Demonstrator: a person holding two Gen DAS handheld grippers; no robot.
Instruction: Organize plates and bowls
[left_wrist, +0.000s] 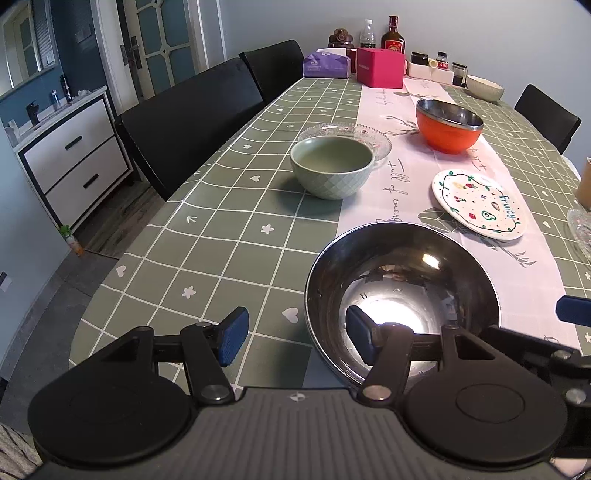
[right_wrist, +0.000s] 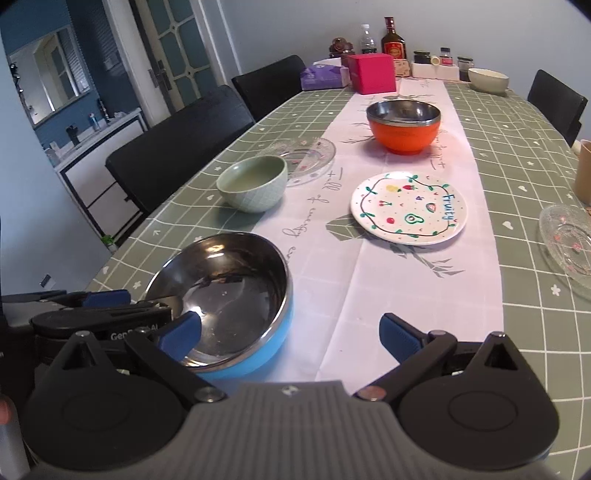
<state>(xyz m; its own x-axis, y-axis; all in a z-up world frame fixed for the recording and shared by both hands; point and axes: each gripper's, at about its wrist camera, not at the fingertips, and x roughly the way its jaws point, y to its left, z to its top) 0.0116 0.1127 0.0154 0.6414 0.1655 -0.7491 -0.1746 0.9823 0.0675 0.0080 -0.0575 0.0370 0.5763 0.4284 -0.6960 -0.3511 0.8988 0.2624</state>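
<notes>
Sorting barely begun; both grippers, left and right, released, holding nothing; blue bowl near; green bowl, orange bowl, fruit plate, glass plates scattered, unstacked.

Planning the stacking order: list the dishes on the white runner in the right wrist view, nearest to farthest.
Blue steel-lined bowl → fruit-patterned plate → orange steel-lined bowl.
</notes>
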